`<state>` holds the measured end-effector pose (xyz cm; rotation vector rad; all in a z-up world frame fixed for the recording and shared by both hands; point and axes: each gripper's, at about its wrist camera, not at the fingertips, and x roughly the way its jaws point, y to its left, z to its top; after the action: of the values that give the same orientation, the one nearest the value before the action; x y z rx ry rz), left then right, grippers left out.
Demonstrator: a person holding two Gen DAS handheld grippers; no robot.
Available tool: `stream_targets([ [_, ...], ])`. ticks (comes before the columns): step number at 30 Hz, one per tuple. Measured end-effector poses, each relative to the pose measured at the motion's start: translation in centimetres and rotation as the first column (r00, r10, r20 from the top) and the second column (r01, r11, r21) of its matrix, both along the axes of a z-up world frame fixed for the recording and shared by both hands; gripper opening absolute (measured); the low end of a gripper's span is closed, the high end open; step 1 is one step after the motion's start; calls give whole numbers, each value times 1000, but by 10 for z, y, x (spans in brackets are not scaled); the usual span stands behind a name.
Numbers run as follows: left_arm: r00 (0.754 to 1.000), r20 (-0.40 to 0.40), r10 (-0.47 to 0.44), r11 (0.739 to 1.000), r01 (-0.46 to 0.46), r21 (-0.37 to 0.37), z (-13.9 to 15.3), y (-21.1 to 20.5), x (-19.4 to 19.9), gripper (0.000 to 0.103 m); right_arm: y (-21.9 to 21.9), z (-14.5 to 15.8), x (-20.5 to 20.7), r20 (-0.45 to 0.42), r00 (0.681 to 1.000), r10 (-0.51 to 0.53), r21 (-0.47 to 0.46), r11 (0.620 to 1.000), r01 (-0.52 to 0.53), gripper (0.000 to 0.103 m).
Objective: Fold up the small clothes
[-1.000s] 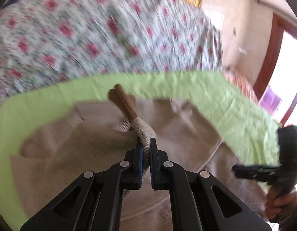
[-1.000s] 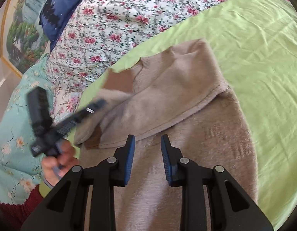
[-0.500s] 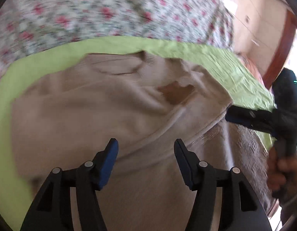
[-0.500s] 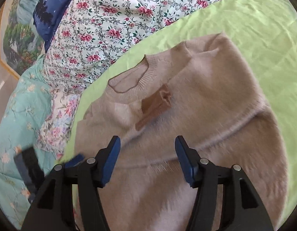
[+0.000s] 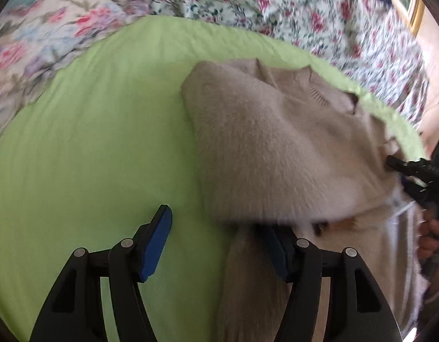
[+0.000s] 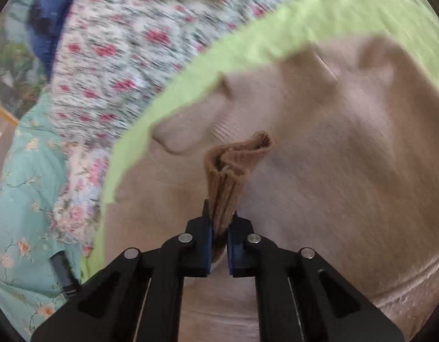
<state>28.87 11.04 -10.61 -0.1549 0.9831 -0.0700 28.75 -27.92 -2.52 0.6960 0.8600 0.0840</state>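
each camera sits on a gripper, looking forward and down along its fingers, close over the bed. both views share the beige sweater (image 5: 270,154) (image 6: 347,148) on the green sheet (image 5: 99,142) (image 6: 276,40).

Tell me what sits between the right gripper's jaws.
The brown cuff of the beige sweater is pinched between the right gripper jaws, as the right wrist view shows.

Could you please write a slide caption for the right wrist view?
Right claw shut on the brown cuff of a beige sweater spread on a green sheet.
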Motion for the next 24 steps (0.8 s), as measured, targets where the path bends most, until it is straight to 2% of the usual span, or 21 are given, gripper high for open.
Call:
stream_targets([
  [2, 1000, 3, 13, 999, -13, 43, -2, -6, 14, 63, 1, 35, -10, 129, 992, 6, -18, 1000, -3, 8],
  [4, 999, 40, 18, 996, -21, 83, 7, -8, 22, 23, -2, 66, -28, 231, 973, -5, -44, 999, 15, 8],
  [5, 997, 62, 51, 988, -59, 141, 17, -11, 22, 10, -6, 73, -35, 252, 967, -15, -52, 998, 29, 8],
  [7, 986, 140, 95, 975, -120, 186, 34, -12, 14, 13, -18, 72, -47, 243, 969, -49, -72, 995, 68, 8],
  [8, 979, 184, 90, 973, -127, 195, 42, -15, 4, 24, -21, 66, -49, 222, 973, -56, -91, 993, 78, 8],
  [9, 976, 200, 86, 964, -133, 232, 42, -20, -3, 47, -28, 53, -51, 180, 981, -71, -108, 990, 92, 8],
  [10, 980, 185, 76, 954, -125, 271, 36, -25, -5, 58, -35, 39, -51, 137, 987, -88, -99, 990, 102, 8],
  [11, 986, 153, 60, 948, -104, 300, 25, -28, -6, 60, -40, 27, -52, 100, 990, -103, -92, 989, 112, 8],
  [12, 991, 124, 58, 945, -94, 312, 16, -26, -4, 52, -45, 15, -52, 61, 992, -110, -89, 989, 115, 8],
  [13, 995, 80, 60, 947, -83, 311, 6, -24, -3, 49, -47, 6, -53, 38, 993, -115, -90, 989, 118, 8],
  [14, 996, 60, 65, 959, -79, 273, 0, -19, -3, 48, -48, 0, -52, 27, 993, -117, -89, 989, 119, 8],
  [17, 993, 90, 78, 974, -95, 203, 10, -9, -6, 40, -49, -6, -52, 22, 994, -105, -77, 991, 107, 8],
  [20, 991, 97, 91, 982, -105, 155, 15, -4, -6, 32, -43, 3, -52, 61, 995, -82, -98, 991, 87, 8],
  [22, 990, 90, 107, 985, -118, 125, 15, -5, -6, 31, -38, 5, -52, 58, 996, -63, -146, 987, 71, 8],
  [24, 989, 71, 131, 988, -136, 69, 11, 0, -6, 31, -39, -1, -55, 20, 997, -70, -203, 976, 72, 8],
])
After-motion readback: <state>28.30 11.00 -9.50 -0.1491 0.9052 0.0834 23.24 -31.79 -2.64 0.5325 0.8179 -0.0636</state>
